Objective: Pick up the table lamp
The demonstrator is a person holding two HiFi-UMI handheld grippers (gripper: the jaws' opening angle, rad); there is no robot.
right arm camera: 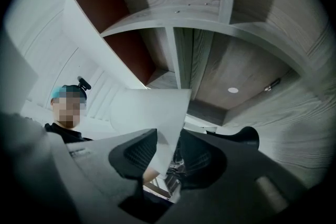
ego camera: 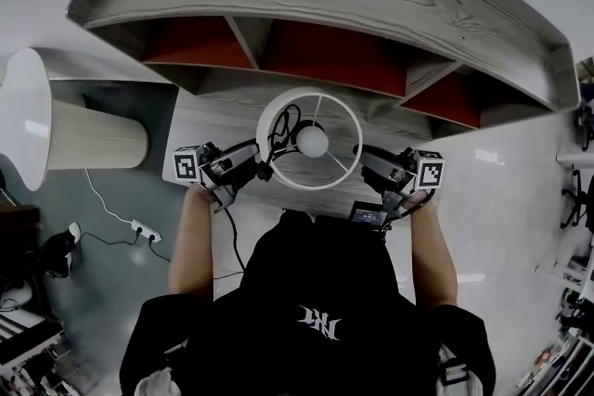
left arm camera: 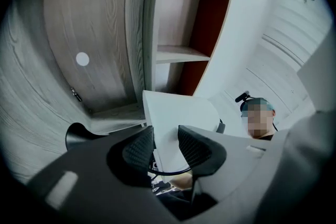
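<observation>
Gripping: table lamp (ego camera: 313, 141) shade is pinched by left tongs (left arm camera: 160, 147), right tongs (right arm camera: 168, 152)
Position: centred between both, axis upright

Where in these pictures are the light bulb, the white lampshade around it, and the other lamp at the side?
light bulb (ego camera: 312, 141): head view, centre of the globe.
lampshade (ego camera: 316, 186): head view, near rim of the ring.
other lamp (ego camera: 93, 136): head view, pleated side of its shade.

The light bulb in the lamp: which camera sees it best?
The head view. It looks straight down through the open top of the shade, so the round white light bulb shows in the middle. The two gripper views show only the shade's white wall from the side, no bulb.
</observation>
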